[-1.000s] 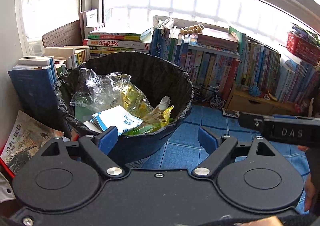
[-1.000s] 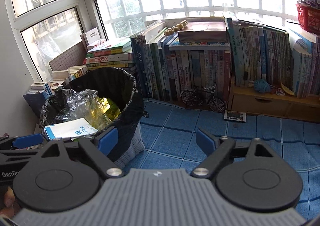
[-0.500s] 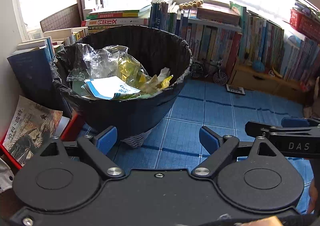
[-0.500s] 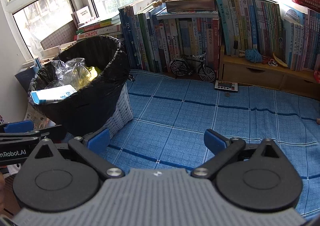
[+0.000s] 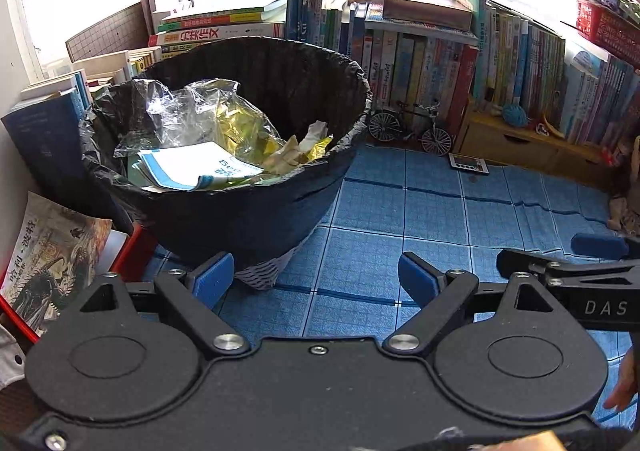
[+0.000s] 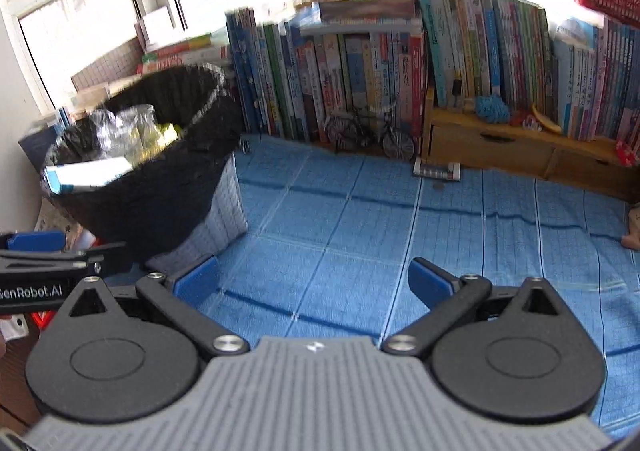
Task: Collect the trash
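A round bin lined with a black bag (image 5: 248, 211) stands on the blue mat at the left. Inside lie clear plastic wrap (image 5: 180, 111), a white and blue packet (image 5: 196, 167) and yellow wrappers (image 5: 296, 147). My left gripper (image 5: 316, 277) hovers open in front of the bin's base, nothing between its blue pads. My right gripper (image 6: 314, 283) is open over the mat, to the right of the bin (image 6: 152, 187), also empty. Each gripper shows at the edge of the other's view: the right one (image 5: 592, 251) and the left one (image 6: 36, 243).
Rows of books (image 5: 460, 51) line the window sill behind the mat, with a small model bicycle (image 5: 408, 127), a wooden drawer box (image 6: 500, 147) and a small clock (image 5: 468, 165). A picture book (image 5: 52, 259) and stacked books (image 5: 52, 115) sit left of the bin. The blue mat (image 6: 440, 235) stretches right.
Both grippers have sunk and tipped downward, so the bin rose in each view and more mat shows. The right gripper's jaws have spread a little wider.
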### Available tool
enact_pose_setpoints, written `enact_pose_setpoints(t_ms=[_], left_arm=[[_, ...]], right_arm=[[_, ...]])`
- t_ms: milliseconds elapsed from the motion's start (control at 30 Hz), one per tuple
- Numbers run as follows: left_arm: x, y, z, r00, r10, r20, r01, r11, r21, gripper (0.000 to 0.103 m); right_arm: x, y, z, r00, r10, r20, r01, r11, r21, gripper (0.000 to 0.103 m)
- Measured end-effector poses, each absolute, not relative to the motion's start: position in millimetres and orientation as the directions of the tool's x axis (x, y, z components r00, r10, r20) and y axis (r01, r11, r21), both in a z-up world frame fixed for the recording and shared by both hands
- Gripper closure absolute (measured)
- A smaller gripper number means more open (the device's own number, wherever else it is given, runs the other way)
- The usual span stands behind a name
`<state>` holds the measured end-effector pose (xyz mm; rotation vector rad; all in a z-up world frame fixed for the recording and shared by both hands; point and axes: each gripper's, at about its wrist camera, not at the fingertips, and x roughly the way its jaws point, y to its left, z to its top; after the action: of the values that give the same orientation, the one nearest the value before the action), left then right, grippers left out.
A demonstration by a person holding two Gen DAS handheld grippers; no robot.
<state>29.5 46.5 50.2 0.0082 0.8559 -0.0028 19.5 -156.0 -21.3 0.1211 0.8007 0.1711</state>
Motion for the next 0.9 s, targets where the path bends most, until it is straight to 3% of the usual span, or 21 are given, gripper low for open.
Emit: enact_pose_setpoints(t_ms=[200, 600, 700, 900], left_arm=[[31.9, 47.9, 43.1, 0.646, -0.002, -0.763, 0.003, 1.000, 0.000, 0.014], [33.9, 55.8, 41.4, 0.647, -0.007, -0.762, -0.029, 0.999, -0.034, 0.014], [32.3, 56.8, 44.9, 0.665, 0.019, -0.747, -0.061, 0.998, -0.029, 0.008], [32.2, 61.1, 50.6, 0.671, 0.008, -0.742, -0.061, 0.997, -0.044, 0.008]], right_arm=[[21.4, -161.8, -30.4, 0.635, 0.269, -0.724, -0.101, 0.958, 0.268, 0.000], [21.3, -150.9, -26.9, 0.668, 0.216, -0.712, -0.128, 0.976, 0.176, 0.000], [22.1, -146.5, -25.2, 0.672, 0.189, -0.716, -0.130, 0.982, 0.137, 0.000], [20.7, -138.5, -24.0, 0.677, 0.152, -0.720, -0.159, 0.986, 0.058, 0.000]])
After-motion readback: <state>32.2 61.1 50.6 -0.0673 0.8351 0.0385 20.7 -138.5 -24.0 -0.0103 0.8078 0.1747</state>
